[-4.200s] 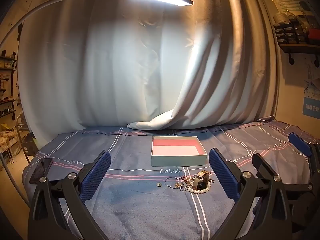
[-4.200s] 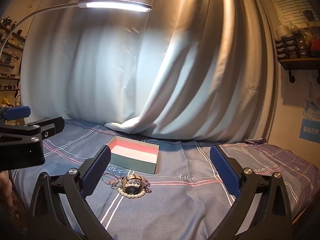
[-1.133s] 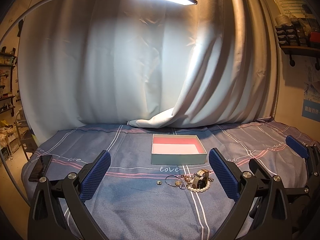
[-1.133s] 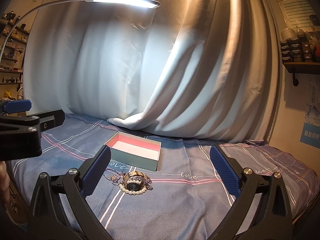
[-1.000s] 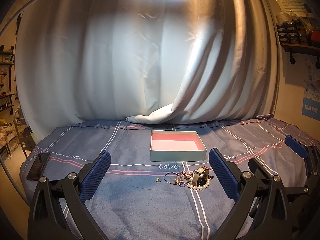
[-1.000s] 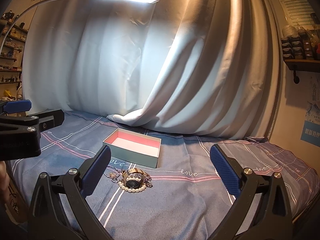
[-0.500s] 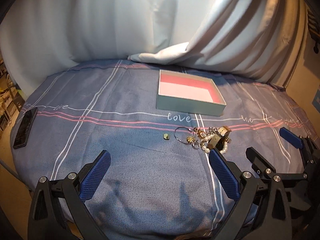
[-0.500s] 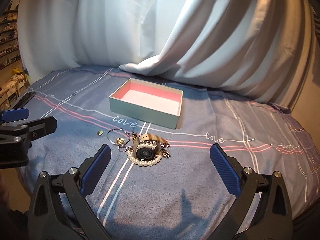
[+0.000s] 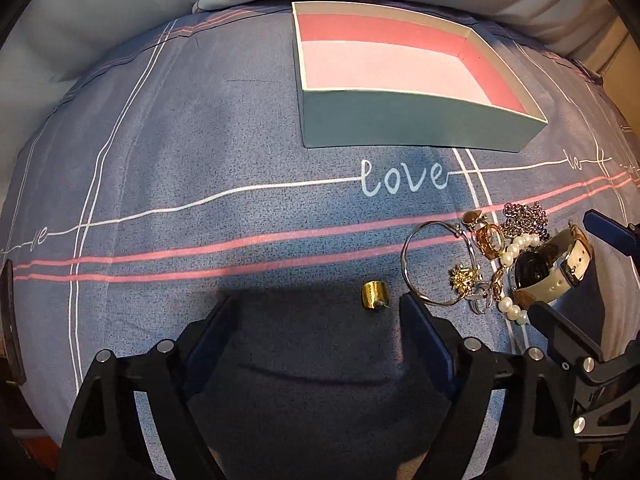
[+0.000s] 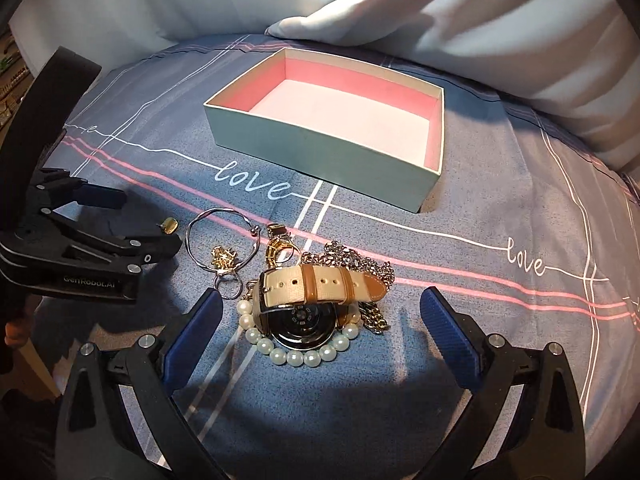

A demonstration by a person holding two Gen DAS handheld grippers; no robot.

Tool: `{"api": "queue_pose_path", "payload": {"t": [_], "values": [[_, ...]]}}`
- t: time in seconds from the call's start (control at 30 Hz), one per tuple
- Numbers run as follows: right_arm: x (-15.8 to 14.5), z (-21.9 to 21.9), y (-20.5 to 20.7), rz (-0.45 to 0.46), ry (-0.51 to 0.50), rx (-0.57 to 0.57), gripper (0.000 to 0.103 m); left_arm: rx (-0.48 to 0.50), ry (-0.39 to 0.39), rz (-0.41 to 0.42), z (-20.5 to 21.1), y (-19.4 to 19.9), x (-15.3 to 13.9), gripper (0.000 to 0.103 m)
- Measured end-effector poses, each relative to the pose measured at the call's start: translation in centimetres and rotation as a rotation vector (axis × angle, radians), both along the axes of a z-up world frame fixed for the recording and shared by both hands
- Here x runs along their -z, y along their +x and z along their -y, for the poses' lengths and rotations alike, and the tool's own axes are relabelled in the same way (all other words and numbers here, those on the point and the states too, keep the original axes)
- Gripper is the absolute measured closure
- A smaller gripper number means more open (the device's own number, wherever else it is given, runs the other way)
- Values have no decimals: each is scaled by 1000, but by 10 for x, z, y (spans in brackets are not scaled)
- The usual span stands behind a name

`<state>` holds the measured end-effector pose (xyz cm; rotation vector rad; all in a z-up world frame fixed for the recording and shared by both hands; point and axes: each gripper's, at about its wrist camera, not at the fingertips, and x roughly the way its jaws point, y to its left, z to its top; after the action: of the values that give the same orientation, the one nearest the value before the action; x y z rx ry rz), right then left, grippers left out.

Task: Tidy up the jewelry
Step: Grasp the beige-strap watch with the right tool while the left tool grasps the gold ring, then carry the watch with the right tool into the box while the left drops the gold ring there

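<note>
A heap of jewelry lies on the blue blanket: a cream-strapped watch point(image 10: 316, 288) inside a pearl bracelet point(image 10: 296, 356), a silver chain point(image 10: 356, 260), a thin bangle point(image 9: 436, 264) and gold rings point(image 9: 490, 240). A small gold piece point(image 9: 375, 296) sits apart, to the left of the heap. My left gripper point(image 9: 316, 320) points down at it with its jaws closing. The piece lies just inside its right-hand fingertip, untouched. My right gripper point(image 10: 320, 308) hangs open over the watch. Behind the heap stands the teal box point(image 9: 400, 124) with a pink lining, nothing in it.
A pale curtain point(image 10: 480, 20) drapes onto the blanket behind the box. A dark phone point(image 9: 8, 320) lies at the blanket's left edge. In the right wrist view the left gripper point(image 10: 136, 220) sits left of the heap, with part of a hand point(image 10: 16, 332) below it.
Both grippers have tilted down and come in close over the blanket, so the jewelry and box now fill the views. The left jaws stand narrower than before.
</note>
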<state>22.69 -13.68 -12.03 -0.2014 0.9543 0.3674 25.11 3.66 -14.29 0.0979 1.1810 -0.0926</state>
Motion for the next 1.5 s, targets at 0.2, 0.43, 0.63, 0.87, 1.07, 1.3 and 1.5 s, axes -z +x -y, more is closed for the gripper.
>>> {"api": "queue_pose_path", "payload": {"t": [0.2, 0.43, 0.63, 0.87, 1.07, 1.3, 1.5], "values": [[7, 0, 7, -42, 47, -17, 43, 54, 14, 39, 10, -4, -5, 48], [6, 3, 4, -35, 90, -12, 51, 73, -17, 68, 19, -9, -15, 90], [-10, 14, -3, 18, 113, 15, 52, 52, -81, 101, 13, -9, -34, 90], [-28, 26, -4, 56, 126, 30, 52, 61, -100, 146, 17, -6, -52, 90], [-38, 26, -2, 81, 116, 21, 52, 73, -130, 158, 23, -3, -60, 90], [-74, 17, 26, 165, 104, -9, 52, 76, -161, 228, 23, 15, -91, 90], [-103, 8, 75, 216, 77, -18, 52, 69, -139, 321, 30, 57, -127, 90]]}}
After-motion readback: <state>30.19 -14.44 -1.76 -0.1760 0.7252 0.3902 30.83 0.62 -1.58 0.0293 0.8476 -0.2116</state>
